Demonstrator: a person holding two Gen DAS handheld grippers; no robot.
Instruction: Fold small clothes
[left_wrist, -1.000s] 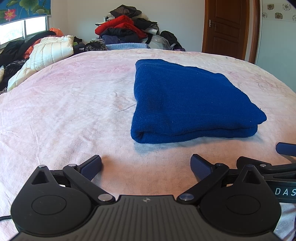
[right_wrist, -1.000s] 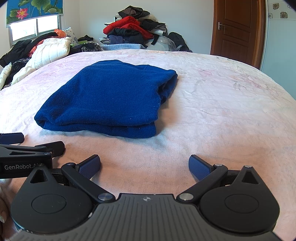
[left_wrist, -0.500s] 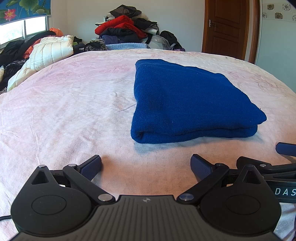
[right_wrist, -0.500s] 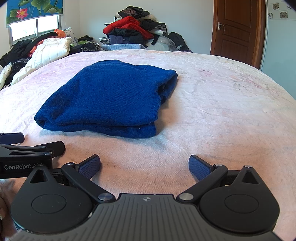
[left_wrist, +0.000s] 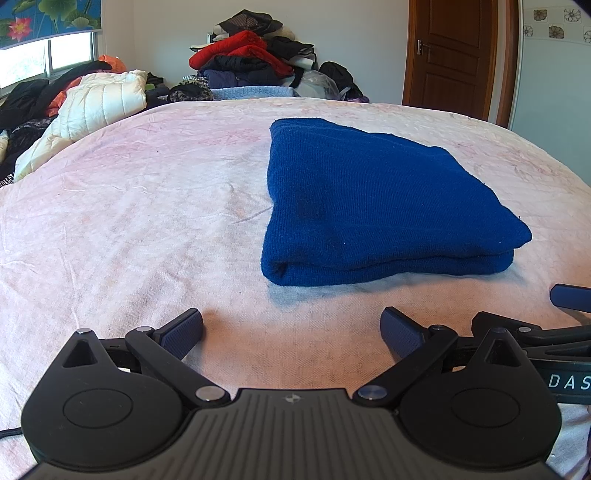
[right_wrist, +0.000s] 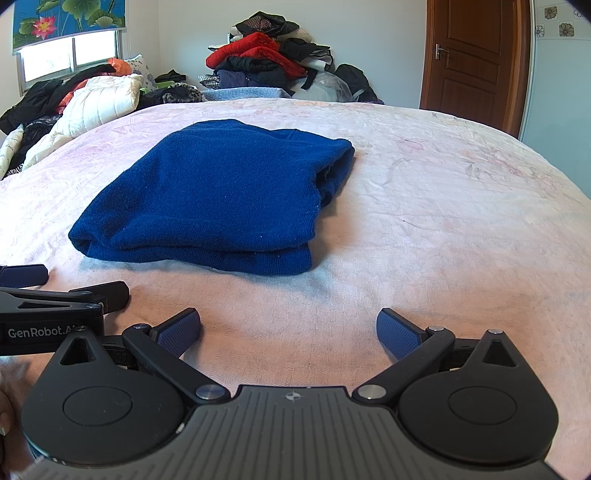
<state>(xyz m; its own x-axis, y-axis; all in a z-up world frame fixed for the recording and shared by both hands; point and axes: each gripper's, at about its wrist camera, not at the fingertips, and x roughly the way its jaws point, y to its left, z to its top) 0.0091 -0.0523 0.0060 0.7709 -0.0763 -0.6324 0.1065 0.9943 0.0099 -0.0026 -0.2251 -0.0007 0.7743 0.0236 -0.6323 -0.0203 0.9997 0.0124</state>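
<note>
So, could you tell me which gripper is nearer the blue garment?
Left gripper, barely: it sits just short of the garment's left front corner; the right gripper just short of its right one.

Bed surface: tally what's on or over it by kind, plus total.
Folded blue garment on the pink bedspread: 1
Open grippers, left and right, empty, short of it: 2
Total: 3

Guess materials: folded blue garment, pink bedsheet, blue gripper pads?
Folded blue garment: likely knitted wool or acrylic; matte, with fine ribbing and lint specks. Pink bedsheet: probably woven cotton; matte, creased, faint woven pattern. Blue gripper pads: seemingly rubber or soft plastic, with a dotted grip texture.
</note>
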